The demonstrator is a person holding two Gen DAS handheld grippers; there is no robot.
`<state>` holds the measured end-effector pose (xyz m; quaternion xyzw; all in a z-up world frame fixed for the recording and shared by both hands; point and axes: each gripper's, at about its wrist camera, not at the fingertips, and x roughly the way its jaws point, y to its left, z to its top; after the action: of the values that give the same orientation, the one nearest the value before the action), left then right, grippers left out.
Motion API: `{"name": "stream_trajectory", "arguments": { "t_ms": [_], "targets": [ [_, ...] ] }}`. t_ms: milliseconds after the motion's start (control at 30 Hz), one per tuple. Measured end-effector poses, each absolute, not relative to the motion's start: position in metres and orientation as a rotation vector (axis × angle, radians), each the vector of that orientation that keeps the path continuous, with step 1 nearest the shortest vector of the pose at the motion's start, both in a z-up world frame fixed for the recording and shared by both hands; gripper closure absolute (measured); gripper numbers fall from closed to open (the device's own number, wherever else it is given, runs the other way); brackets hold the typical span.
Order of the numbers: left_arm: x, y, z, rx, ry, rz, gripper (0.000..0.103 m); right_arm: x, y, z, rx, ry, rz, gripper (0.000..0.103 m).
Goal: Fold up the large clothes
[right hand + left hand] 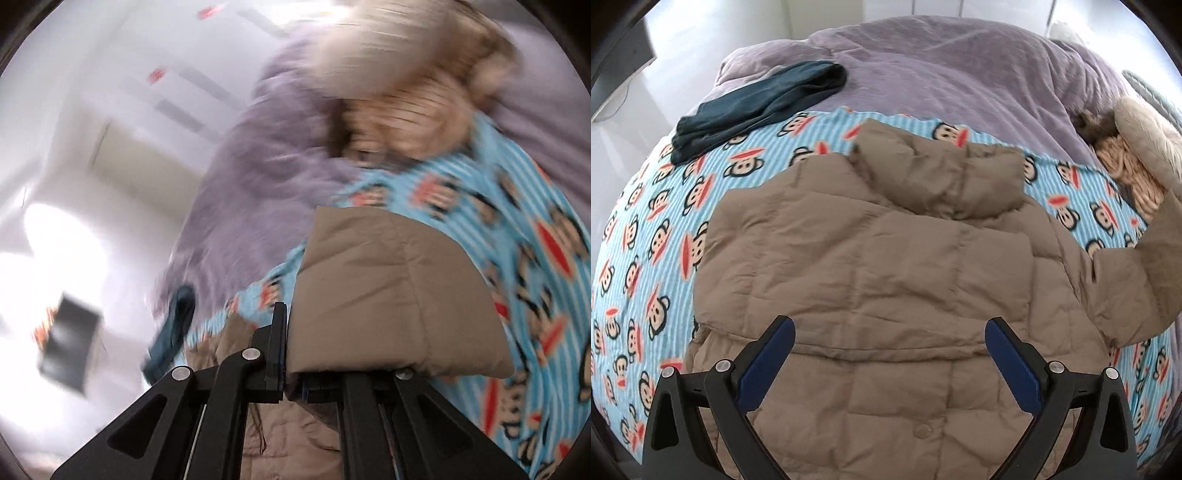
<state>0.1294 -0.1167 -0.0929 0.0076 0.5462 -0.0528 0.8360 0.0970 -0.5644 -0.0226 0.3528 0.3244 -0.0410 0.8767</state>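
Note:
A tan puffer jacket [871,258] lies back up on a bed with a blue striped monkey-print sheet [646,240], its collar toward the far side. My left gripper [890,325] hovers over the jacket's lower back, its blue pads wide open with nothing between them. At the right, the jacket's sleeve [1137,273] rises off the bed. In the right wrist view my right gripper [286,321] is shut on that tan sleeve [388,288]. The sleeve's fabric bulges over the right finger and hides it. This view is motion-blurred.
A dark teal garment [757,107] lies folded at the sheet's far left. A purple blanket [942,74] covers the far half of the bed. A beige furry and knitted item [1134,147] sits at the far right. White floor lies to the left, with a dark box [70,347] on it.

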Motion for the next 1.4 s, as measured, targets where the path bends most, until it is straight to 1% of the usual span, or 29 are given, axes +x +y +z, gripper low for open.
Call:
{"name": "stream_trajectory", "arguments": {
  "t_ms": [100, 233, 367, 467, 600, 633, 700, 733, 767, 800, 833, 867, 967, 1100, 1133, 1167, 1200, 1233, 1267, 1400],
  "targets": [
    [0.130, -0.103, -0.094, 0.011, 1.142, -0.106, 0.000, 0.127, -0.493, -0.005, 0.544, 0.707, 0.009, 0.096],
    [0.131, -0.081, -0.098, 0.007, 1.122, -0.102, 0.000, 0.149, -0.404, -0.010, 0.377, 0.762, 0.113, 0.096],
    [0.136, -0.049, -0.106, -0.058, 1.121, -0.088, 0.000, 0.169, -0.320, -0.047, 0.271, 0.865, 0.194, 0.096],
    [0.140, -0.032, -0.118, -0.083, 1.140, -0.072, 0.000, 0.179, -0.276, -0.097, 0.224, 0.979, 0.193, 0.096],
    [0.143, -0.025, -0.130, -0.067, 1.159, -0.097, 0.000, 0.182, -0.256, -0.150, 0.237, 1.102, 0.142, 0.096],
    [0.144, -0.024, -0.132, -0.065, 1.162, -0.103, 0.000, 0.180, -0.256, -0.157, 0.239, 1.123, 0.129, 0.092],
    [0.147, -0.023, -0.135, -0.075, 1.168, -0.117, 0.000, 0.179, -0.253, -0.176, 0.239, 1.185, 0.092, 0.092],
    [0.148, -0.022, -0.135, -0.083, 1.169, -0.124, 0.000, 0.180, -0.254, -0.180, 0.238, 1.207, 0.071, 0.085],
    [0.150, -0.022, -0.135, -0.091, 1.168, -0.130, 0.000, 0.179, -0.256, -0.182, 0.253, 1.220, 0.062, 0.070],
    [0.152, -0.022, -0.135, -0.097, 1.166, -0.135, 0.000, 0.175, -0.258, -0.179, 0.283, 1.223, 0.060, 0.060],
    [0.153, -0.022, -0.135, -0.099, 1.164, -0.140, 0.000, 0.171, -0.262, -0.175, 0.316, 1.219, 0.064, 0.038],
    [0.155, -0.022, -0.134, -0.100, 1.160, -0.145, 0.000, 0.167, -0.266, -0.169, 0.352, 1.207, 0.067, 0.029],
    [0.162, -0.021, -0.134, -0.093, 1.148, -0.143, 0.000, 0.147, -0.286, -0.150, 0.454, 1.137, 0.051, 0.029],
    [0.173, -0.016, -0.135, -0.126, 1.148, -0.138, 0.000, 0.129, -0.340, -0.148, 0.747, 1.056, -0.073, 0.029],
    [0.175, -0.014, -0.134, -0.140, 1.145, -0.143, 0.000, 0.130, -0.349, -0.148, 0.794, 1.042, -0.096, 0.034],
    [0.177, -0.012, -0.132, -0.162, 1.137, -0.159, 0.000, 0.131, -0.358, -0.149, 0.833, 1.028, -0.114, 0.055],
    [0.179, -0.009, -0.131, -0.198, 1.130, -0.190, 0.000, 0.135, -0.363, -0.150, 0.836, 1.026, -0.122, 0.069],
    [0.180, -0.007, -0.131, -0.232, 1.130, -0.217, 0.000, 0.142, -0.361, -0.149, 0.798, 1.034, -0.122, 0.087],
    [0.182, -0.003, -0.130, -0.287, 1.133, -0.261, 0.000, 0.148, -0.356, -0.147, 0.757, 1.033, -0.112, 0.089],
    [0.184, 0.006, -0.128, -0.433, 1.136, -0.392, 0.000, 0.166, -0.310, -0.132, 0.580, 1.019, 0.027, 0.090]
  ]
}}
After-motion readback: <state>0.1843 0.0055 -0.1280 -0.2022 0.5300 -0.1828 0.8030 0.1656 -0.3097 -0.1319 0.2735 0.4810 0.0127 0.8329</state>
